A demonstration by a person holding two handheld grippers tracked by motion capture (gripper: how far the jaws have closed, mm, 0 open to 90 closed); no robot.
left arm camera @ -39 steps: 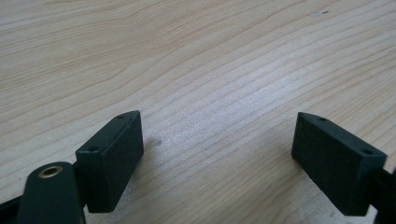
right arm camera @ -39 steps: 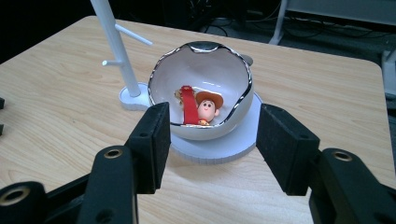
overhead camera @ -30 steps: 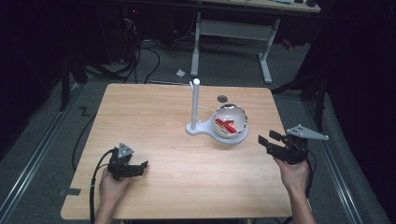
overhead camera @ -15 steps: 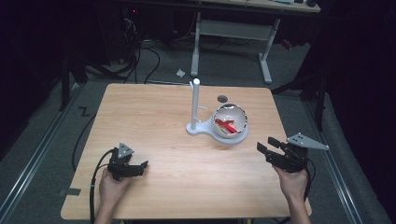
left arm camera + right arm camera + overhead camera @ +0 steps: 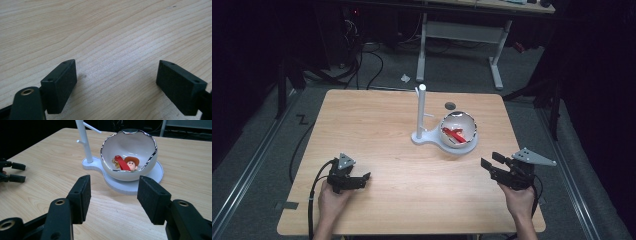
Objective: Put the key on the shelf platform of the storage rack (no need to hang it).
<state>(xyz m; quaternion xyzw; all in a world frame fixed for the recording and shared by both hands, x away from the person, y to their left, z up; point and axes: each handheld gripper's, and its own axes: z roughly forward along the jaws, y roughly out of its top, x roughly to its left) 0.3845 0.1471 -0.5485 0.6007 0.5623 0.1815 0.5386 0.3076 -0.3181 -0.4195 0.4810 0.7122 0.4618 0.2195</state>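
- A small figure with a brown hat lies inside the white bowl, with a red strap draped beside it; in the high view the red shows in the bowl on the right half of the table.
- The bowl has a jagged, eggshell-like rim and sits on the round end of a white stand, tilted so that its opening faces the right gripper.
- A thin white post with short pegs rises from the other end of the stand, just left of the bowl.
- The right gripper points at the bowl from near the table's right front edge, near the stand but apart from it; its jaws stand partly open with nothing between them.
- The left gripper is low over bare wood near the front left of the table, well apart from the bowl; its jaws are spread wide and hold nothing.
- A dark round spot lies on the table behind the bowl.
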